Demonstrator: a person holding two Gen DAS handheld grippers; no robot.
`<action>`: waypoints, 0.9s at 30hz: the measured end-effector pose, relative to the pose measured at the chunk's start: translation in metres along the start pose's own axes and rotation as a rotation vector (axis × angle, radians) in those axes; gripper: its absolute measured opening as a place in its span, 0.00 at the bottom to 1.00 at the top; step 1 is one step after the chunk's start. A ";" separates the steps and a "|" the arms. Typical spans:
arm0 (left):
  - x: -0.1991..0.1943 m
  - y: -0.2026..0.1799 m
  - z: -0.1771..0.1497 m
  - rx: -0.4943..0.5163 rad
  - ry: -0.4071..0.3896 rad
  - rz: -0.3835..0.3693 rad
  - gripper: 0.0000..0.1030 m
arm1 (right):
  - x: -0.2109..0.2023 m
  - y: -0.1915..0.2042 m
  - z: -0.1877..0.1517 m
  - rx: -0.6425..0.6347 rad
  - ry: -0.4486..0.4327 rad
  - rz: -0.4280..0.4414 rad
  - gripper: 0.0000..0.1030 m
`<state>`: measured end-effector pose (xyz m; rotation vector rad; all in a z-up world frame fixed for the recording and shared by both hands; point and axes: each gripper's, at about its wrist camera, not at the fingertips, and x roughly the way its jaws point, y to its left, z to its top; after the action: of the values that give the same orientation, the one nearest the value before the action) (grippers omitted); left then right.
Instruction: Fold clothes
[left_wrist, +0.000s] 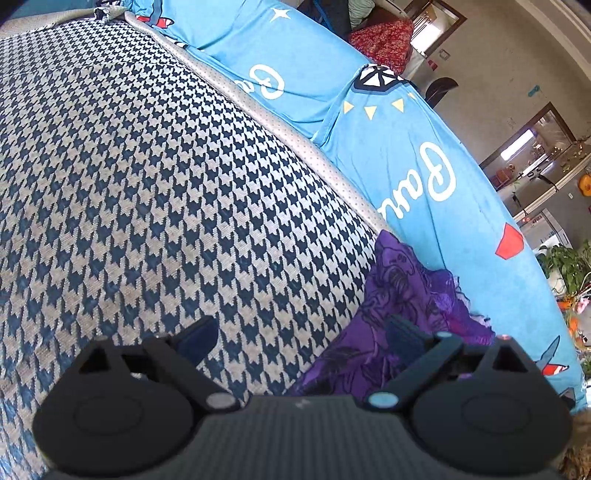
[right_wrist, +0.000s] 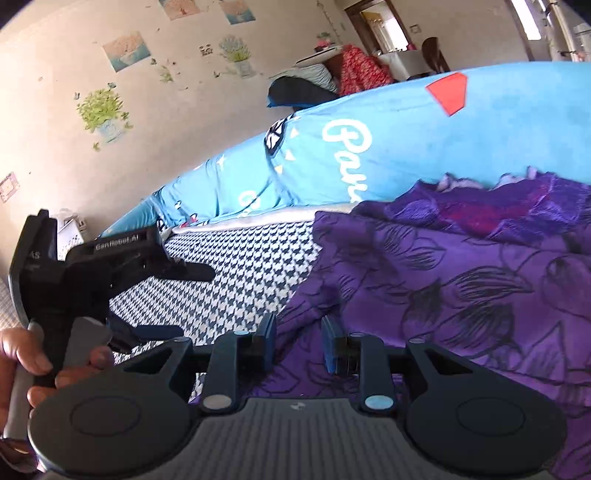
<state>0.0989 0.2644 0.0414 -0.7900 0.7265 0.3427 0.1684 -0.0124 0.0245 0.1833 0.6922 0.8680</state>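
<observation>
A purple garment (right_wrist: 461, 280) with dark flower outlines lies crumpled on the houndstooth cover (right_wrist: 243, 266). Its edge (left_wrist: 399, 310) shows at the lower right in the left wrist view. My right gripper (right_wrist: 299, 345) hovers low over the garment's near edge. Its jaws stand a narrow gap apart, with purple cloth showing below the gap and nothing pinched. My left gripper (left_wrist: 301, 334) is wide open over the houndstooth cover (left_wrist: 155, 184), its right finger (left_wrist: 402, 332) above the garment's edge. In the right wrist view the left gripper (right_wrist: 177, 302) is at the left, held by a hand (right_wrist: 26, 365).
Blue printed cushions (left_wrist: 306, 70) line the far side of the cover, with white lettering and a red patch (right_wrist: 448, 92). Behind them are a wall with flower stickers (right_wrist: 103, 110), a red patterned cloth (right_wrist: 358, 70), a doorway and potted plants (left_wrist: 569, 266).
</observation>
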 end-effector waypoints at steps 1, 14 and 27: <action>-0.002 0.000 0.000 0.005 -0.001 -0.003 0.95 | 0.008 0.002 -0.003 0.002 0.012 0.000 0.25; -0.009 0.003 0.004 -0.001 -0.007 -0.019 0.97 | 0.045 -0.007 -0.012 0.094 -0.012 -0.011 0.45; -0.023 0.005 0.014 -0.040 -0.042 -0.056 0.97 | 0.054 -0.010 -0.018 0.160 -0.028 0.011 0.51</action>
<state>0.0864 0.2775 0.0617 -0.8368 0.6583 0.3232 0.1872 0.0193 -0.0199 0.3426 0.7349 0.8192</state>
